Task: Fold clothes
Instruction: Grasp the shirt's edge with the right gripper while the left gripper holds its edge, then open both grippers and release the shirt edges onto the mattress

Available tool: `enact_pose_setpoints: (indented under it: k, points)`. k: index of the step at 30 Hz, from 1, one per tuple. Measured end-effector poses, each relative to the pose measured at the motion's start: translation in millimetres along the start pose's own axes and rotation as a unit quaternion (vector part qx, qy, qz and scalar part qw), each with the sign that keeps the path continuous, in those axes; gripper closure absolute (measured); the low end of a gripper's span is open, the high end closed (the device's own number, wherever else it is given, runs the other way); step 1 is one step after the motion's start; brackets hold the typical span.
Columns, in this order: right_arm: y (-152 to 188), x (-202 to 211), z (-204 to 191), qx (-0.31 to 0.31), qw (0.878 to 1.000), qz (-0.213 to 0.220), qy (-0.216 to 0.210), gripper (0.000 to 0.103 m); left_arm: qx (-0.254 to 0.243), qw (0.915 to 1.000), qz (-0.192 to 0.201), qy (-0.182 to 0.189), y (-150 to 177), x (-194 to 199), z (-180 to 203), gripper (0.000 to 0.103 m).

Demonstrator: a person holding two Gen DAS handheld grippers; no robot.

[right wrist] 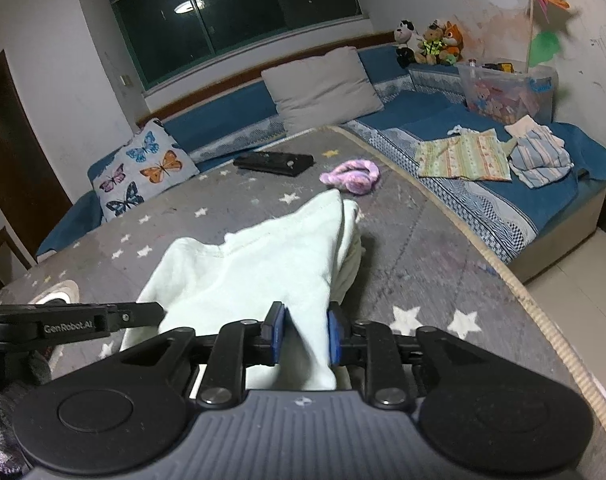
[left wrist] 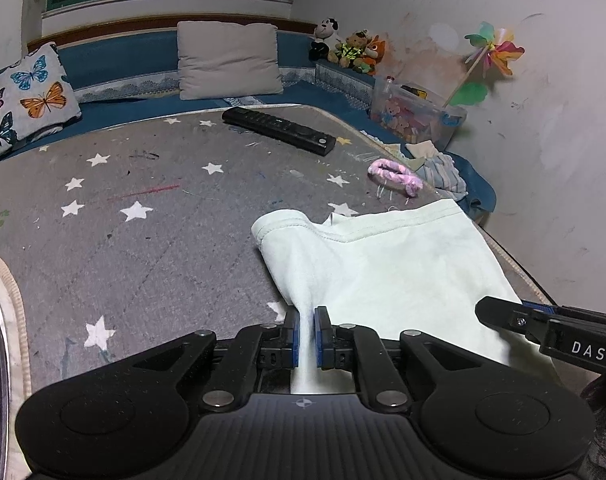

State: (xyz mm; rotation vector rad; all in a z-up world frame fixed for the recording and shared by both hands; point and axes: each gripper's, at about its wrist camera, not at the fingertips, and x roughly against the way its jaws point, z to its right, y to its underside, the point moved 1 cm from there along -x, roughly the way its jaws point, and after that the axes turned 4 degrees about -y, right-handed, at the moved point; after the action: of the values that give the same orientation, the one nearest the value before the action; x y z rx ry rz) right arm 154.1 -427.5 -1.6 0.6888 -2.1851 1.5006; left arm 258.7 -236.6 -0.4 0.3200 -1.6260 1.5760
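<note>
Left wrist view: the left claw [left wrist: 307,334] at bottom centre pinches a fold of the pale cloth [left wrist: 383,264], which spreads toward the right over the starred mat [left wrist: 143,240].

Right wrist view: the right claw [right wrist: 303,336] at bottom centre pinches the cloth [right wrist: 263,272], bunched mid-frame on the mat [right wrist: 423,248].

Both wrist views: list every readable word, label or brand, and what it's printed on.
"DAS" – white letters on the side of the right tool, seen in the left wrist view.
"GenRobot.AI" – on the side of the left tool, seen in the right wrist view.
Remote control: button markings too small to read.
Clear toy box: bear pictures only, any lettering blurred.
</note>
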Motion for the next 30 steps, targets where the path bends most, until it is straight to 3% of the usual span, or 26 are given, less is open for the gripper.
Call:
enact_pose_setpoints:
  k: [5,8,13,21,30]
  points:
    - [1.9,3.2,-1.7,0.010,1.000,-0.002,0.007,0.076,-0.009,0.9999,0.003,-0.005,2.2,1.8,0.5,0.090]
    - [1.8,9.5,-4.7,0.017,1.000,0.002,0.013,0.065,-0.010,0.9999,0.005,-0.011,3.8,4.0,-1.2,0.080]
    - [2.8,29.9,-13.1,0.039,0.999,0.026,0.016,0.057,-0.013,0.9997,0.011,-0.017,7.3,10.8,-4.9,0.066]
    - [7.7,44.1,-32.1,0.057,0.997,0.033,-0.039,0.052,-0.019,0.9995,0.013,-0.020,16.3,16.6,-6.2,0.063]
    - [27.4,22.3,-13.7,0.027,0.999,0.000,-0.025,0.052,-0.008,0.9996,0.009,-0.026,12.9,10.9,-13.0,0.061]
